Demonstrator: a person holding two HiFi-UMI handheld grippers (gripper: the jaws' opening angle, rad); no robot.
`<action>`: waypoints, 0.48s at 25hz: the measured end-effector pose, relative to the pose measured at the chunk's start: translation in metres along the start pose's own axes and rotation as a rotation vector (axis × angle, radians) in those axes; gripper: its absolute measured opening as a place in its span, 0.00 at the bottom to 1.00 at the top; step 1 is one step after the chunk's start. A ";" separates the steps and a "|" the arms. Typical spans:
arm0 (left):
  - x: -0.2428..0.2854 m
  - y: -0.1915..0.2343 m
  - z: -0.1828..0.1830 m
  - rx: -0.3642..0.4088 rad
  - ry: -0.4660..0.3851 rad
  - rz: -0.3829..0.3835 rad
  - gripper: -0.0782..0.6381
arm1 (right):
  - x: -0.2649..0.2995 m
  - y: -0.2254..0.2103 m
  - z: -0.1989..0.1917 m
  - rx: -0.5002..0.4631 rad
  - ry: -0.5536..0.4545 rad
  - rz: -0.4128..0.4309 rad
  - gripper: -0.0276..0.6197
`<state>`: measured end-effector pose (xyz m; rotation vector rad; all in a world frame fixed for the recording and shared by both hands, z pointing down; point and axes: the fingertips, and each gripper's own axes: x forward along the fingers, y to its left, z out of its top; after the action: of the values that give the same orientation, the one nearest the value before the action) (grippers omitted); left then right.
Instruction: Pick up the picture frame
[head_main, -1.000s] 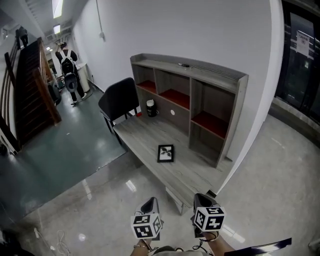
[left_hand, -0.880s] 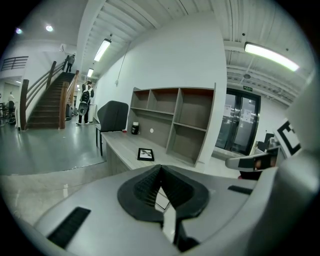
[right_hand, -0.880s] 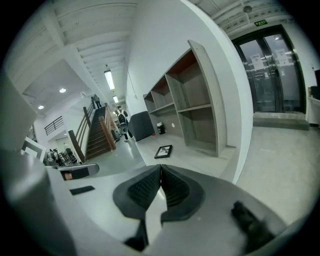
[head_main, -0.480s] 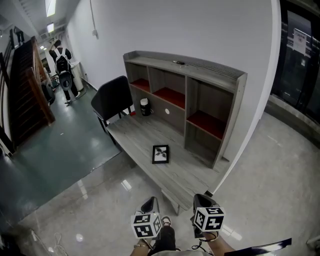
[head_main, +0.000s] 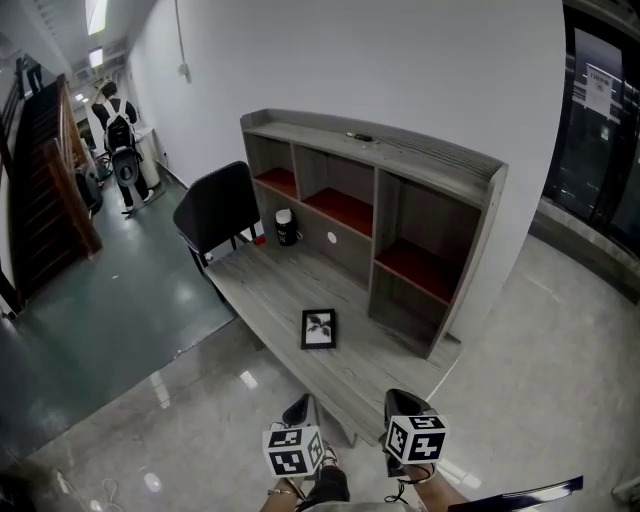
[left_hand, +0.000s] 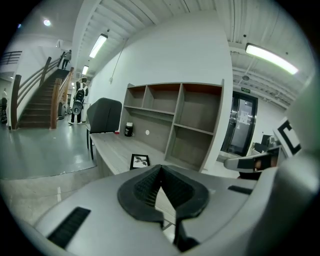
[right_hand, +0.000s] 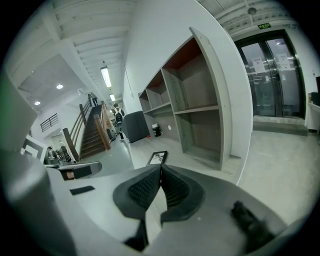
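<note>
Black frame (head_main: 319, 329) lies flat, well ahead of the jaws. Left gripper (left_hand: 160, 167) and right gripper (right_hand: 160, 167): closed, empty. Open one, then approach an edge.

Matt grey wood-grain desk (head_main: 262, 280) with matching shelf unit (head_main: 440, 165); smooth black-framed picture frame (head_main: 319, 329) near; glossy pale polished floor (head_main: 200, 395), left, reflecting lights.

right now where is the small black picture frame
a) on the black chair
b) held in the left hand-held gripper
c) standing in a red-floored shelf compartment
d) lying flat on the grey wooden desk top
D: the small black picture frame lies flat on the grey wooden desk top.
</note>
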<state>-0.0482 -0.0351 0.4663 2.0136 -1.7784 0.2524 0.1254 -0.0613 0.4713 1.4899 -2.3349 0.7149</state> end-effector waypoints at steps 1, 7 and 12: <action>0.006 0.004 0.002 -0.001 0.005 0.003 0.12 | 0.007 0.001 0.002 -0.001 0.003 0.003 0.09; 0.038 0.020 0.022 0.005 0.019 0.003 0.12 | 0.040 -0.001 0.023 0.001 0.013 0.002 0.09; 0.066 0.034 0.040 0.014 0.019 0.001 0.12 | 0.073 0.000 0.042 0.004 0.010 0.004 0.09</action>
<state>-0.0771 -0.1146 0.4655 2.0136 -1.7708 0.2848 0.0950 -0.1400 0.4717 1.4801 -2.3310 0.7269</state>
